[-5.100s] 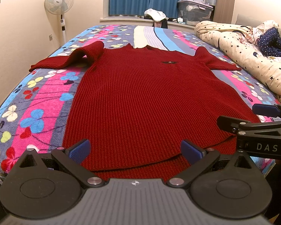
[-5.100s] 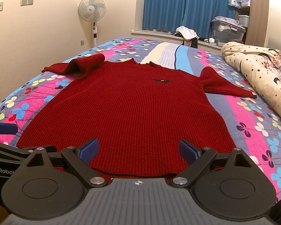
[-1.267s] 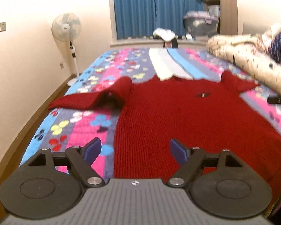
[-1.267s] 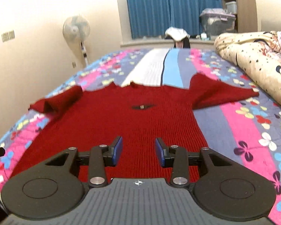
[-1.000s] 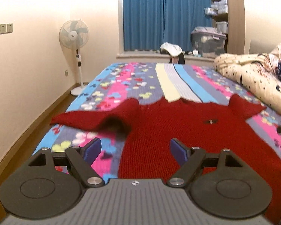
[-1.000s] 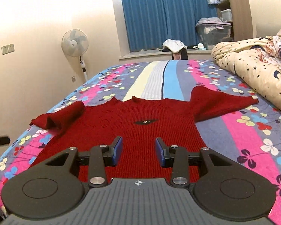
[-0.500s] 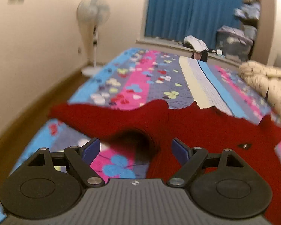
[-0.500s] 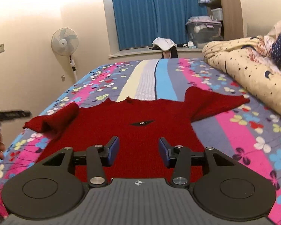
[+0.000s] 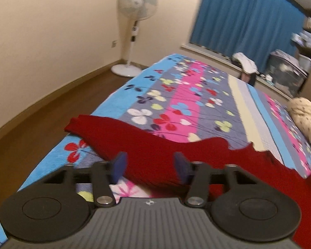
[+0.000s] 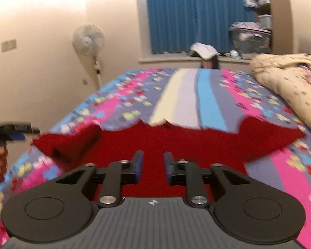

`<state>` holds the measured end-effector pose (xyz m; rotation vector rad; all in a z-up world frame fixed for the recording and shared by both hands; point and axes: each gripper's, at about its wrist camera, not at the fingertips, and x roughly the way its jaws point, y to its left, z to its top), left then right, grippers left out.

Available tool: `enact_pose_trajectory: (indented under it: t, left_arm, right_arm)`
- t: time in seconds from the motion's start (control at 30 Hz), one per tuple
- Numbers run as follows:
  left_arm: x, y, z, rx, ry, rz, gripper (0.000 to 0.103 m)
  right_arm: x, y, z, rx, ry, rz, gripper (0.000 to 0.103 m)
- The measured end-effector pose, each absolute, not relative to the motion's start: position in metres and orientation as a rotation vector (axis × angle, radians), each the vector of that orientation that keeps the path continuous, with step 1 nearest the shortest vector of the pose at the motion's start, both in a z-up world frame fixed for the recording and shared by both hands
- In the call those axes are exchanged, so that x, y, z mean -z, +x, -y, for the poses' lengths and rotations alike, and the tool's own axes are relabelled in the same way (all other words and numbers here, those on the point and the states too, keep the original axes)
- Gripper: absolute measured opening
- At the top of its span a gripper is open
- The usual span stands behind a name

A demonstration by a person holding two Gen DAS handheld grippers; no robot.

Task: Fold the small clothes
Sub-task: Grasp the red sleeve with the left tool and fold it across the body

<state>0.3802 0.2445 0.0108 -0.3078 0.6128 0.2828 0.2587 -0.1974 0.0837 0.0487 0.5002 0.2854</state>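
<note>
Lying flat on a bed, a dark red knitted sweater (image 10: 176, 143) is spread with its neckline toward the far window and both sleeves out to the sides. Its left sleeve (image 9: 105, 132) reaches toward the edge of the bed and looks bunched and folded over near the shoulder; the right sleeve (image 10: 267, 137) lies flatter, angled outward. The left gripper (image 9: 150, 165) sits low over the left sleeve, its blue-padded fingers spread apart on either side of the fabric, not pinching it. The right gripper (image 10: 153, 164) hovers above the sweater's chest, its fingers drawn near each other with a narrow gap left between them and nothing held. Both views are blurred. Beneath the sweater is a bedspread (image 9: 188, 103) striped in blue, grey and pink with flower prints. A cream star-patterned duvet (image 10: 286, 76) is heaped along the right side. A white standing fan (image 9: 136, 4) is by the left wall, and blue curtains (image 10: 197, 14) cover the window beyond the bed.
</note>
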Motion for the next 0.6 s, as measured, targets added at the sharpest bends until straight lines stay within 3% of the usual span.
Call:
enact_pose_trajectory:
  t: [0.03,0.27,0.37,0.5,0.6]
  left_arm:
    - [-0.006,0.385,-0.252,-0.292,-0.316,-0.619,0.019]
    - [0.036,0.41,-0.295,-0.346,-0.449,-0.666,0.017]
    - [0.048,0.417,-0.311,-0.375,-0.51,-0.671,0.02]
    - [0.062,0.421,-0.332,-0.419,-0.612,-0.662,0.04]
    - [0.074,0.426,-0.34,-0.432,-0.633,-0.695,0.039]
  right_arm:
    - [-0.088,0.272,0.191,-0.306,0.053,-0.482,0.008]
    - [-0.06,0.333,0.181,-0.369,0.091,-0.468,0.009]
    - [-0.036,0.354,0.188,-0.353,0.121,-0.604,0.011]
    - [-0.031,0.366,0.192,-0.328,0.111,-0.612,0.011]
    - [-0.027,0.373,0.192,-0.336,0.126,-0.635,0.011]
